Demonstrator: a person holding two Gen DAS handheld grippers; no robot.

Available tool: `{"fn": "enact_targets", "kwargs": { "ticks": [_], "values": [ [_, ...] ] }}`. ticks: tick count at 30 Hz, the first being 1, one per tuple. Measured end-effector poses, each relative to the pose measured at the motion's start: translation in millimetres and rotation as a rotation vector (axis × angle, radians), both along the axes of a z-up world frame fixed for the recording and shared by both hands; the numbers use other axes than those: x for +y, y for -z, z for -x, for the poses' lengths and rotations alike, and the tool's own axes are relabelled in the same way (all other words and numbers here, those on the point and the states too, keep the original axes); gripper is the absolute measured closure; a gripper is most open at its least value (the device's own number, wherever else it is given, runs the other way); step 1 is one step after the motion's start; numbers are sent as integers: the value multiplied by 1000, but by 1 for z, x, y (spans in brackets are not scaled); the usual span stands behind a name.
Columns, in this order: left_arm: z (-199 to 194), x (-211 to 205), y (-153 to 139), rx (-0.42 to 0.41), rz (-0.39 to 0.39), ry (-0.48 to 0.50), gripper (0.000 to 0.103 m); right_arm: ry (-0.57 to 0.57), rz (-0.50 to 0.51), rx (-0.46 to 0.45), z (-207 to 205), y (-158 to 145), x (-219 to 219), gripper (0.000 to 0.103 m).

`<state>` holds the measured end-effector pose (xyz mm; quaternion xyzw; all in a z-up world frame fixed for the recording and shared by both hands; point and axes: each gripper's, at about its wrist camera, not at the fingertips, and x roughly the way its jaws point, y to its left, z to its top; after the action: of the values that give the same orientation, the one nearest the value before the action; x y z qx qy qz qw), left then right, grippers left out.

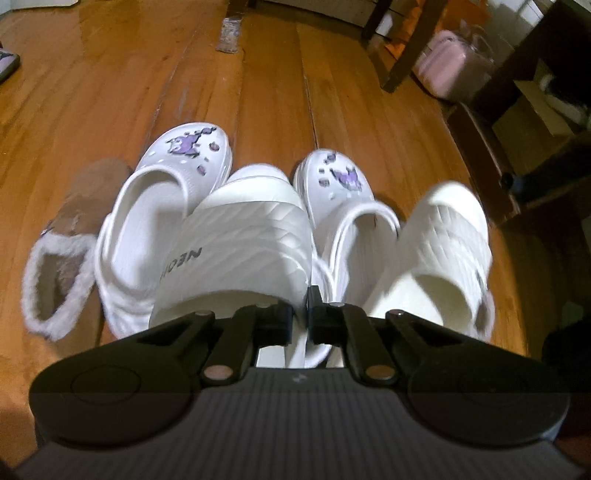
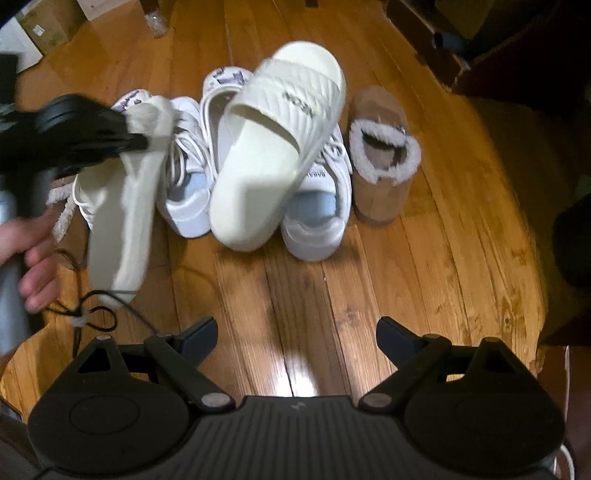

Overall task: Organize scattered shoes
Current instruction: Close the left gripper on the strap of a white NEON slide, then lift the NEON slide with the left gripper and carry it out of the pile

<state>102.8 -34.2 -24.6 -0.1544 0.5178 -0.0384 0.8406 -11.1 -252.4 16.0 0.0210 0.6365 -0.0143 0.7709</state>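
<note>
My left gripper [image 1: 307,312] is shut on the side edge of a white ribbed slide [image 1: 240,229], by its strap. The right wrist view shows that left gripper [image 2: 142,142] holding the slide [image 2: 122,221] up off the floor, tilted on its side. The matching slide [image 2: 273,158] lies on top of two white sneakers [image 2: 317,218]. Behind them are two white clogs [image 1: 177,173] with purple charms. A brown fur-lined slipper [image 2: 380,158] stands to the right of the pile. My right gripper [image 2: 295,332] is open over bare floor, short of the pile.
Wooden plank floor [image 2: 369,277] all around. A person's hand [image 2: 33,258] grips the left tool's handle, with a thin black cord [image 2: 96,317] on the floor beside it. Dark furniture legs [image 1: 402,48] and a pink bag [image 1: 450,62] stand beyond the shoes. Cardboard boxes [image 2: 48,22] sit far left.
</note>
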Motion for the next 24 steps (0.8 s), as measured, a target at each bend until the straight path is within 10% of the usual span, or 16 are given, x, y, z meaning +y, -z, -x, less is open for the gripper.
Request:
{"fn": "enact_targets", "kwargs": {
  "ticks": [9, 24],
  "values": [
    [98, -12, -24, 78, -12, 181, 97, -125, 9, 73, 27, 16, 2, 10],
    [197, -48, 82, 336, -32, 282, 95, -373, 52, 248, 116, 96, -6, 16]
  ]
}}
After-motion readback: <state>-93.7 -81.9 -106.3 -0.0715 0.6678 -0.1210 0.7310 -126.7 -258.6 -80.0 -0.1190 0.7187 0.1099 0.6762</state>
